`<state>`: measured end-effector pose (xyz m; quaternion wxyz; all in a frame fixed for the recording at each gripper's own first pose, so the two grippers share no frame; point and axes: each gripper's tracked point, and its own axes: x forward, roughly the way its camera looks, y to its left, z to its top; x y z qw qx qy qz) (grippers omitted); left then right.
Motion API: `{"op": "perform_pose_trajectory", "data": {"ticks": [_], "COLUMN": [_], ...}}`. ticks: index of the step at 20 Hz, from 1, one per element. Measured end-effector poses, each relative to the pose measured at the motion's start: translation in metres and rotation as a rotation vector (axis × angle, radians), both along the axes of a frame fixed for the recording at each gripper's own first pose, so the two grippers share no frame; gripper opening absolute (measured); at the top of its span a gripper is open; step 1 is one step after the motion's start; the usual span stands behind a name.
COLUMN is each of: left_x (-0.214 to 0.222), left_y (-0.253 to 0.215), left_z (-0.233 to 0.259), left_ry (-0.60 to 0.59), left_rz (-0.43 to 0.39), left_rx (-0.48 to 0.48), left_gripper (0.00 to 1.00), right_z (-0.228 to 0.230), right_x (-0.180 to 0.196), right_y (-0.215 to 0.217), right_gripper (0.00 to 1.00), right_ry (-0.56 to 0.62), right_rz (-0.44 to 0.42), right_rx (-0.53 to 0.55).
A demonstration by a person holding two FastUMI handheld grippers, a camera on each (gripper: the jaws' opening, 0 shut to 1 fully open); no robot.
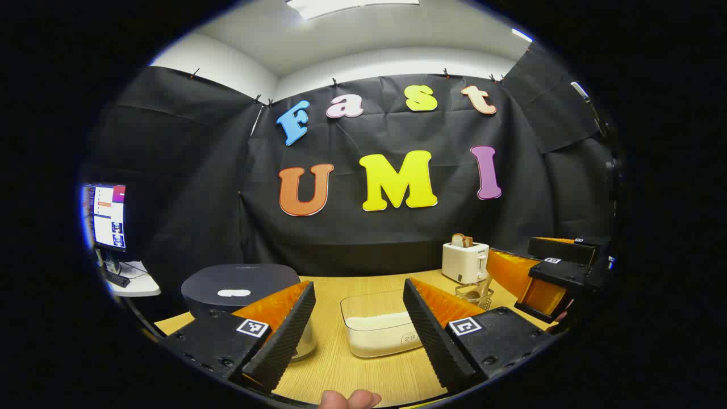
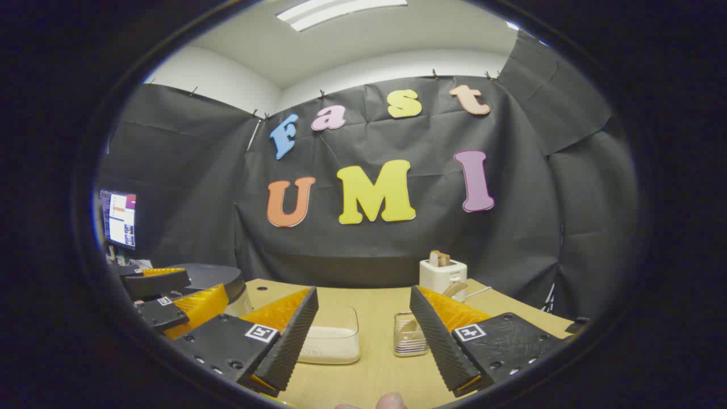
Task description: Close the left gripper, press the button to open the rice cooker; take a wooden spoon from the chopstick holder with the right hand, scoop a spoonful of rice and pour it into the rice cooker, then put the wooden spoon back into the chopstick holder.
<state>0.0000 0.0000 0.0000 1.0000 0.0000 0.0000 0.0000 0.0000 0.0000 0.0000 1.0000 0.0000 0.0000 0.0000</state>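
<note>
Left gripper [image 1: 358, 335]: fingers spread wide, holding nothing, above the wooden table [image 1: 363, 375]. Right gripper [image 2: 363, 341]: likewise wide apart, empty. Between the left gripper's fingers, a clear rice container [image 1: 377, 326], a shallow layer of white rice inside. Just right, the chopstick holder [image 1: 476, 294], the wooden spoon's handle leaning right; left, the dark rice cooker [image 1: 238, 289], lid down. Farther back, a white toaster [image 1: 464, 260] with bread upright.

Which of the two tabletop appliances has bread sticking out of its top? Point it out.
The white toaster at the back of the table, with bread slices in its slots. The dark rice cooker on the left has its lid closed.
</note>
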Motion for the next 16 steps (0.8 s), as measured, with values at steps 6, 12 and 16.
{"op": "perform_pose_trajectory", "data": {"ticks": [6,12,16], "left_x": [-0.0013,-0.0018,-0.003], "left_y": [0.0032,0.0022,0.0033], "left_z": [-0.0001,0.0006,0.0009], "left_ry": [0.003,0.0,0.001], "left_rz": [0.009,0.016,0.018], "left_rx": [-0.004,0.004,-0.002], "left_gripper": [0.99,0.99,0.99], "right_z": [0.0004,0.0017,0.0029], "right_x": [-0.0001,-0.0012,-0.0014], "right_y": [-0.0013,-0.004,0.0014], "right_gripper": [0.96,0.96,0.96], "right_ry": [-0.003,-0.006,-0.011], "right_rz": [-0.005,-0.008,0.009], "right_rx": [0.015,0.029,0.031]}}
